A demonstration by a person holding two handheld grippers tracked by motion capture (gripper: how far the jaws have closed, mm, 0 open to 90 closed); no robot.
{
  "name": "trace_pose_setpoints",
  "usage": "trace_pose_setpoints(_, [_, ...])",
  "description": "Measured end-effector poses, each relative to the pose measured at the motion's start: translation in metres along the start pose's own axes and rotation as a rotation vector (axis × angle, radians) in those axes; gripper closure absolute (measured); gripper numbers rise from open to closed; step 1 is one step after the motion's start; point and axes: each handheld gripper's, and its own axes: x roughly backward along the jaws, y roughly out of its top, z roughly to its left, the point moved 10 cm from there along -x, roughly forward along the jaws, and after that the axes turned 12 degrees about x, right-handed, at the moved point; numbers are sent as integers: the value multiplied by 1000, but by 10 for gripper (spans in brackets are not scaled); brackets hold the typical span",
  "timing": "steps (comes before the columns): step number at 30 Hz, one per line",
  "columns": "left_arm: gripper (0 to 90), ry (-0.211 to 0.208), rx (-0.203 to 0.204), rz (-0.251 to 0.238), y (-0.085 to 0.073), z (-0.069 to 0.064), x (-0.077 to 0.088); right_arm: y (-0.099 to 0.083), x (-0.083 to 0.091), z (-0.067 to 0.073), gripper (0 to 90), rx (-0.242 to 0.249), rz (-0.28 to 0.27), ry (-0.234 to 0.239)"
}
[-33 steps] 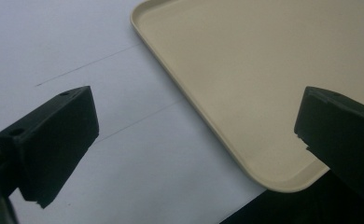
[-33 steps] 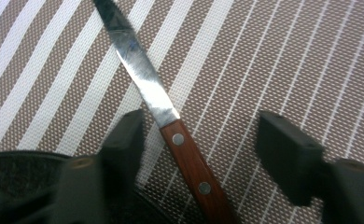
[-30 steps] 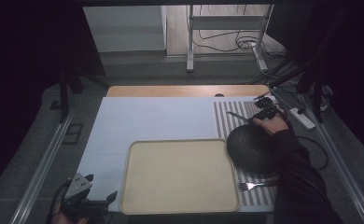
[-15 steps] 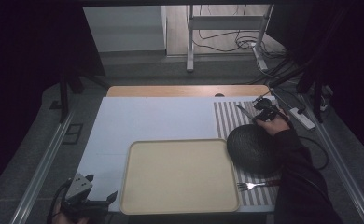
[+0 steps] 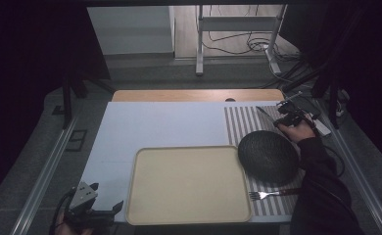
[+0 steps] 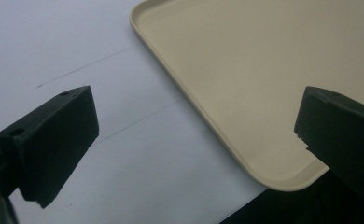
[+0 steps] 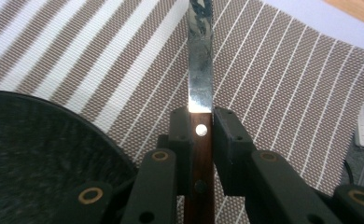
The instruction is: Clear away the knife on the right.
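While its jaws press from both sides on the brown wooden handle, the right tool (image 7: pixel 201 135) holds a knife (image 7: pixel 200 70) with the steel blade running straight ahead of the tool, above a striped placemat (image 7: pixel 273 70). Earlier frames are at hand, and the jaws have just been closing, with the handle between them. In the high view the right tool (image 5: pixel 291 117) sits at the far right of the surface (image 5: pixel 155 122), the knife (image 5: pixel 265 112) pointing away from it across the placemat (image 5: pixel 238 125).

As a judgement, the knife looks light and stiff; the riveted wooden handle is the place to take it, since the polished blade would be slippery and sharp-edged. The grip sits close to where blade meets handle, which should keep the blade from swinging.

Just beside the right tool, on its left and toward the person, lies a dark speckled plate (image 7: pixel 35 154), seen in the high view as a dark round plate (image 5: pixel 268 155). Farther toward the person a fork (image 5: pixel 267 194) rests on the placemat.

Well apart, the left tool (image 5: pixel 103 208) hangs near the surface's near left corner, its jaws spread wide and holding nothing, with the corner of a beige tray (image 6: pixel 245 70) ahead of the left tool (image 6: pixel 194 135).
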Motion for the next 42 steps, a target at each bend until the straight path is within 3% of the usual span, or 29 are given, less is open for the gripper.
trace_pose_setpoints(7, [0, 1, 1, -2, 0, 0, 0, 0, 12, 11, 783, -23, -22, 33])
trace_pose_setpoints(23, [0, 1, 0, -4, 0, 0, 0, 9, 21, 55, 783, 12, -45, 89])
trace_pose_setpoints(39, [0, 4, 2, -3, 0, 0, 0, 8, 38, 111, 783, 38, -68, 147])
trace_pose_setpoints(42, [0, 1, 4, -3, 0, 0, 0, 6, 45, 126, 783, 46, -75, 163])
